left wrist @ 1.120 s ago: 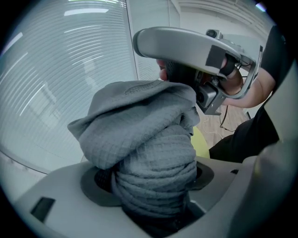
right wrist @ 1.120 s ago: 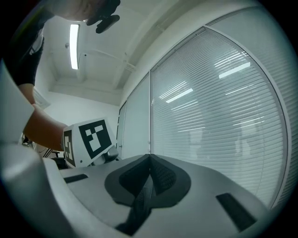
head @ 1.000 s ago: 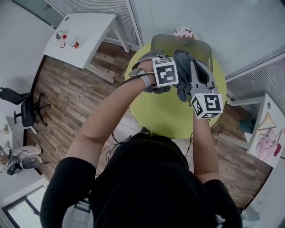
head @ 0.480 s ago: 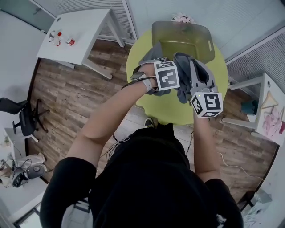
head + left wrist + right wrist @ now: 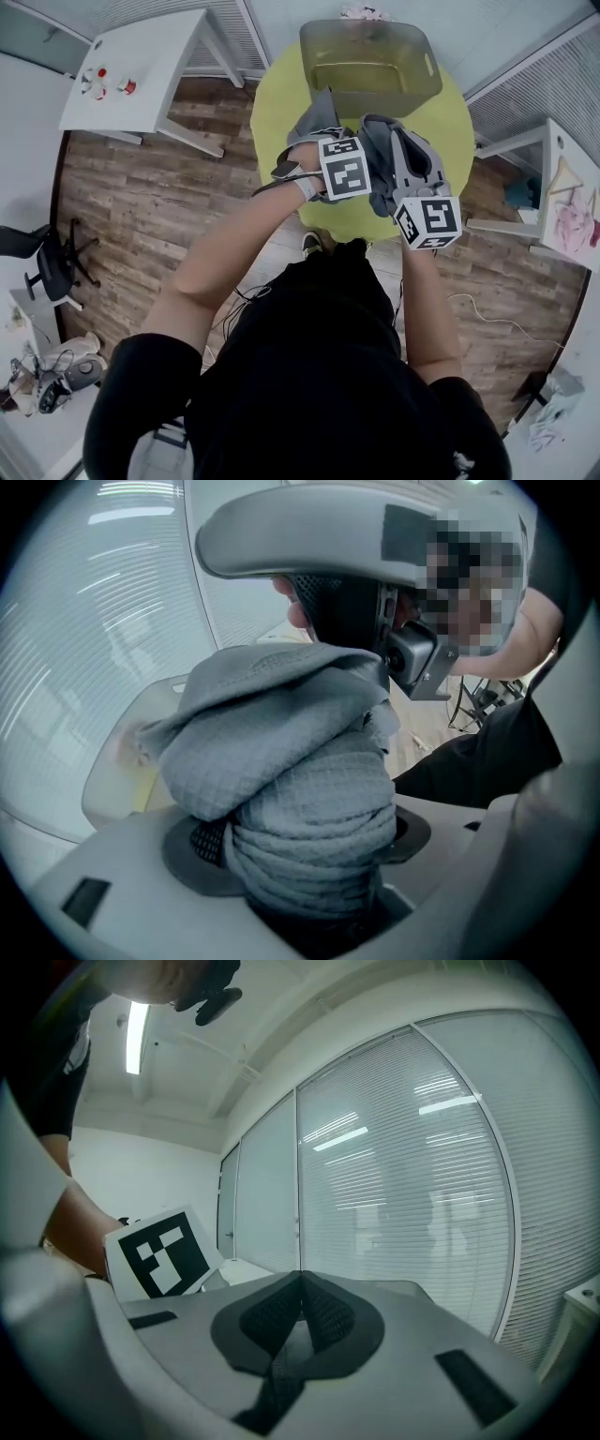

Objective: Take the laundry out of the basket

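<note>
1. Far left: a white side table (image 5: 141,66) is seen with a few little cups (image 5: 103,80) set on it. An office chair (image 5: 52,258) is parked on the wood floor (image 5: 169,197) a bit nearer.
2. Left hand-held gripper (image 5: 319,724): the jaws are spread pretty wide, but they're clamped on a bunched-up wad of grey waffle cloth (image 5: 291,761), which is squeezed between both pads.
3. In the head view, that cloth is held up in the air over the round yellow-green tabletop (image 5: 281,103), out of the basket (image 5: 319,56) and on the person's side of it. The basket is sat at the tabletop's far edge.
4. Right hand-held gripper (image 5: 300,1288): the pads are pressed together tip to tip, with nothing caught between them. It's held just beside the cloth.
5. Far right: pink clothes (image 5: 572,220) are laid out on another white table (image 5: 553,159).
</note>
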`<state>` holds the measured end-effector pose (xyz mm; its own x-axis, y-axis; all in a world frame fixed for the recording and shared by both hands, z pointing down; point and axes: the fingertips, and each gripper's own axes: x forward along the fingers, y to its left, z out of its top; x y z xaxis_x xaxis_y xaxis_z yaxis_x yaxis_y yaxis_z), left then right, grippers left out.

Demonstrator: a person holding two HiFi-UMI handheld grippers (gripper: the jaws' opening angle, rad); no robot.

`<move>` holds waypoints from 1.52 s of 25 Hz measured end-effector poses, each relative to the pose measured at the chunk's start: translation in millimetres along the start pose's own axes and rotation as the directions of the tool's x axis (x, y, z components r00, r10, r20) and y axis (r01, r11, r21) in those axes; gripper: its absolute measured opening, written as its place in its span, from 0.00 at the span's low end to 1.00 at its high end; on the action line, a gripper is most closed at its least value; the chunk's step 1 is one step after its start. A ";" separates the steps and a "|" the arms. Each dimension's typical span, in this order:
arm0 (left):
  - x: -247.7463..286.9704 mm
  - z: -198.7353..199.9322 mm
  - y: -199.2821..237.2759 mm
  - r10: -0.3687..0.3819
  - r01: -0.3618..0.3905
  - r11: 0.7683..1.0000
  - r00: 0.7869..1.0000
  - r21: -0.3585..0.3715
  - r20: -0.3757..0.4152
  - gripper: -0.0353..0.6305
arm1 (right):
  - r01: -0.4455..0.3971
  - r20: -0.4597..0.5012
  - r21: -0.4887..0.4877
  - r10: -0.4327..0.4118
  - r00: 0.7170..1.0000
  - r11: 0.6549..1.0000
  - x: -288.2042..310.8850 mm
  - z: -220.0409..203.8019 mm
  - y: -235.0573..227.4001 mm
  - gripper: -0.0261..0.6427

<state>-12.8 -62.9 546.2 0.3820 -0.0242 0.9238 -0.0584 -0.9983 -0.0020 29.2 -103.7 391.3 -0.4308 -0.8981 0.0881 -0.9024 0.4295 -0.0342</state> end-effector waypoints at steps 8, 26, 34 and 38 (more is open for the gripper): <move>43.8 -3.7 -12.1 -0.050 0.050 0.999 0.999 0.002 -0.008 0.60 | 0.011 -0.032 0.009 -0.010 0.999 1.000 -2.6 -39.5 -14.3 0.07; 160.3 -23.0 -32.3 -0.149 0.149 0.989 0.987 -0.001 -0.065 0.60 | 0.052 -0.147 0.085 -0.039 0.988 0.995 -8.5 -139.8 -57.5 0.07; 196.4 -24.5 -26.1 -0.164 0.162 0.986 0.984 -0.035 -0.065 0.60 | 0.062 -0.189 0.114 -0.040 0.981 0.992 -5.9 -164.7 -72.3 0.07; 210.6 -22.8 -23.6 -0.163 0.161 0.986 0.985 -0.047 -0.060 0.61 | 0.062 -0.214 0.120 -0.035 0.976 0.991 -4.6 -176.1 -77.2 0.07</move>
<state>48.0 -43.2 749.6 0.3304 0.1426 0.9330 -0.0393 -0.9856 0.1645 102.1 -116.1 568.9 -0.3875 -0.8717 0.2999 -0.9216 0.3588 -0.1479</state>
